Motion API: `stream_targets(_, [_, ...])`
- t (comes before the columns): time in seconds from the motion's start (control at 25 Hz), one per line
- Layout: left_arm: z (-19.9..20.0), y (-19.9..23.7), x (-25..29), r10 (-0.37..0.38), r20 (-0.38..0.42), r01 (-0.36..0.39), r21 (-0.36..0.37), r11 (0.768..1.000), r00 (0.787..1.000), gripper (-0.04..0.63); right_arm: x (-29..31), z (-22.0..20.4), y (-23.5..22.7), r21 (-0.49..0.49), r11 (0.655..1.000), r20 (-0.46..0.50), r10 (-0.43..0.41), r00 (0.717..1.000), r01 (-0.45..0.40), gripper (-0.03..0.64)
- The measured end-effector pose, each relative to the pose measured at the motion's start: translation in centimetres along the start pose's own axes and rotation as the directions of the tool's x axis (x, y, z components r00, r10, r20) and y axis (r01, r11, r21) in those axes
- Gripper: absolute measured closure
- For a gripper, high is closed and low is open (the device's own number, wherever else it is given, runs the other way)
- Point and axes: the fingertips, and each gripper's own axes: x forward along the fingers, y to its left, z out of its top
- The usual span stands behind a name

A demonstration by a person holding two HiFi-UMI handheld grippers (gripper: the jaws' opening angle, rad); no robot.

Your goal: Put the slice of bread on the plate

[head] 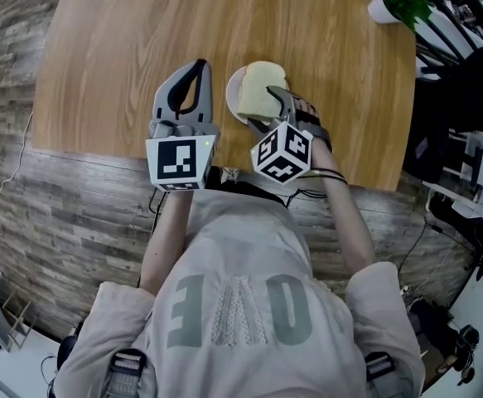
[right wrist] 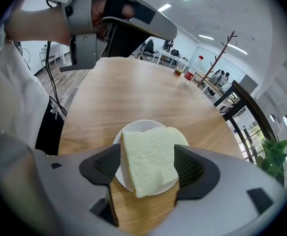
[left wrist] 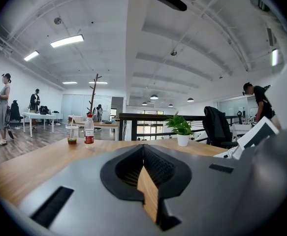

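Bread (right wrist: 150,156) lies on the plate (right wrist: 136,127); we reckon only withdrawal is left. Our right gripper (right wrist: 147,163) gapes wide around it, gripping nothing; our left gripper (left wrist: 143,161) is closed, empty.

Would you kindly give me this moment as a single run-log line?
bread slice: on plate | right gripper: open, astride slice | left gripper: shut, empty
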Motion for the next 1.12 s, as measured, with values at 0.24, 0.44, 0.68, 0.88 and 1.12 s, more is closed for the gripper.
stream_targets(0.24, [0.6, -0.2, 0.5, -0.009, 0.018, 0.009, 0.000, 1.000, 1.000, 0.588, -2.1, 1.4, -1.8, 0.000, 0.999, 0.043, -0.042, 0.998, 0.042, 0.301])
stream_targets(0.44, [2.2, -0.4, 0.7, -0.015, 0.045, 0.015, 0.013, 1.000, 0.999, 0.588, -5.0, 3.8, -4.6, 0.053, 0.993, 0.126, -0.115, 0.985, 0.109, 0.301])
stream_targets(0.68, [4.7, -1.6, 0.9, -0.044, 0.084, 0.033, 0.127, 0.991, 0.995, 0.588, -8.9, 7.1, -7.3, 0.151, 0.976, 0.263, -0.193, 0.945, 0.157, 0.301])
stream_targets(0.88, [7.4, -1.9, 0.6, -0.050, 0.125, 0.033, 0.137, 0.990, 0.991, 0.588, -12.7, 10.3, -8.2, 0.299, 0.951, 0.424, -0.208, 0.881, 0.080, 0.301])
stream_targets(1.12, [11.1, -2.1, 0.0, -0.049, 0.205, 0.022, 0.133, 0.991, 0.977, 0.588, -16.8, 12.2, -9.9, 0.475, 0.879, 0.575, -0.283, 0.768, -0.032, 0.302])
